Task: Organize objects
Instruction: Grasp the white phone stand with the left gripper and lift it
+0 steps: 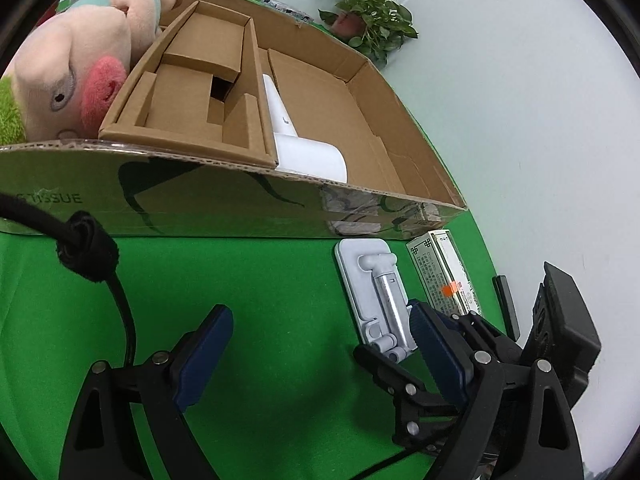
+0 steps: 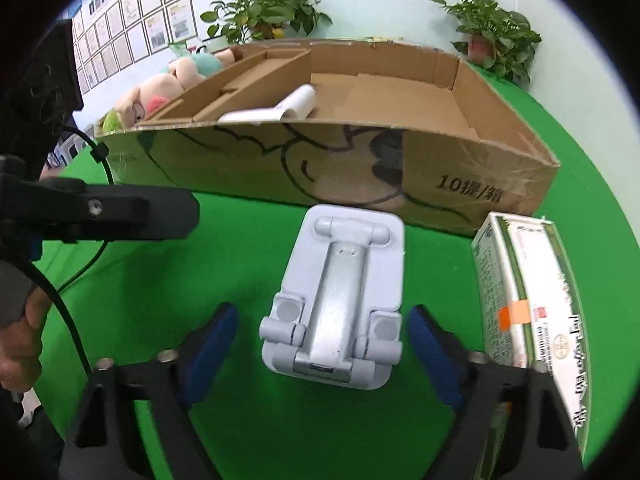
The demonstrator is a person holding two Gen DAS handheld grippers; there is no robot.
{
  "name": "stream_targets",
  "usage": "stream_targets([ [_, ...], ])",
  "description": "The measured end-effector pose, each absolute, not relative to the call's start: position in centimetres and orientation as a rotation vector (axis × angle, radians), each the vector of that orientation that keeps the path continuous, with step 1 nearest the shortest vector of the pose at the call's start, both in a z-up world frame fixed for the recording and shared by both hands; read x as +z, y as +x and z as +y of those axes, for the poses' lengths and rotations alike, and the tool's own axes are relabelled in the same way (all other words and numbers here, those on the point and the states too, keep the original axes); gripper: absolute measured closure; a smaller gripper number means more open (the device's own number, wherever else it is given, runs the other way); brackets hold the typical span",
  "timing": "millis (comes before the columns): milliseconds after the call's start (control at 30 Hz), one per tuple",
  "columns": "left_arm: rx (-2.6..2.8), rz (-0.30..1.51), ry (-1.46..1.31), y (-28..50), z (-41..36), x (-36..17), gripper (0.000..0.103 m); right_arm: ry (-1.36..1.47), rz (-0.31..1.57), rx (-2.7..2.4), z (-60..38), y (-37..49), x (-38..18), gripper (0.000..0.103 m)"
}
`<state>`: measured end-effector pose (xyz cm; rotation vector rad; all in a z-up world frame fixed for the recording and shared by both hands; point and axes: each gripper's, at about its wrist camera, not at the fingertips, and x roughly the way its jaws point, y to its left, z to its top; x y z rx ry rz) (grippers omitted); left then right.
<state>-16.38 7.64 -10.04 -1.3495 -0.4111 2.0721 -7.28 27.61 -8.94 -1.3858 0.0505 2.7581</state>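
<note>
A pale blue folding phone stand (image 2: 332, 300) lies flat on the green cloth, just in front of a big cardboard box (image 2: 360, 168). My right gripper (image 2: 322, 344) straddles the stand's near end, its blue pads a little off each side and not touching it. In the left wrist view the same stand (image 1: 372, 292) lies to the right of my left gripper (image 1: 320, 344), which is open over bare cloth. A white and green medicine carton (image 2: 520, 300) lies right of the stand. Inside the box are a white rolled object (image 1: 304, 156) and a brown cardboard insert (image 1: 192, 92).
A pink plush toy (image 1: 80, 72) rests at the cardboard box's far left end. Two potted plants (image 2: 272, 12) stand behind the box by the wall. A black cable (image 1: 120, 300) hangs left of my left gripper. A person's hand (image 2: 20, 332) shows at the left edge.
</note>
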Motion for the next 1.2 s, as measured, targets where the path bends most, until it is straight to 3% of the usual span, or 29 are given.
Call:
stream_targets([
  [200,2.01,-0.402,-1.345,-15.4,8.0,-10.3,0.013,-1.393,0.132,2.789,26.5,-4.5,-8.8,0.034],
  [300,1.91,-0.487,-1.362,-14.9,7.8,-11.2,0.013,-1.421,0.237,2.861,25.6,-2.5,-8.6,0.033],
  [333,1.877,-0.519,-1.367,-14.7,7.7,-11.5,0.013,-1.424,0.273,2.89,25.3,-1.8,-8.5,0.032],
  [400,1.835,-0.549,-1.359,-14.3,7.6,-11.9,0.014,-1.392,0.289,2.949,24.9,-1.0,-8.1,0.02],
  [567,1.787,-0.524,-1.362,-13.7,7.8,-11.9,0.016,-1.347,0.231,3.004,24.2,-1.1,-7.6,0.017],
  [667,1.727,-0.545,-1.393,-13.7,8.0,-12.4,0.03,-1.36,0.147,2.972,23.8,-1.4,-7.9,0.017],
  [767,1.711,-0.533,-1.399,-13.4,8.2,-12.5,0.034,-1.382,0.132,2.974,23.4,-1.5,-8.2,0.017],
  [1033,1.722,-0.521,-1.402,-13.1,8.2,-12.5,0.037,-1.379,0.059,2.931,22.9,-1.9,-8.3,0.016],
  [1200,1.739,-0.527,-1.407,-12.9,8.0,-12.5,0.045,-1.372,-0.059,2.887,21.7,-2.0,-8.7,0.016],
])
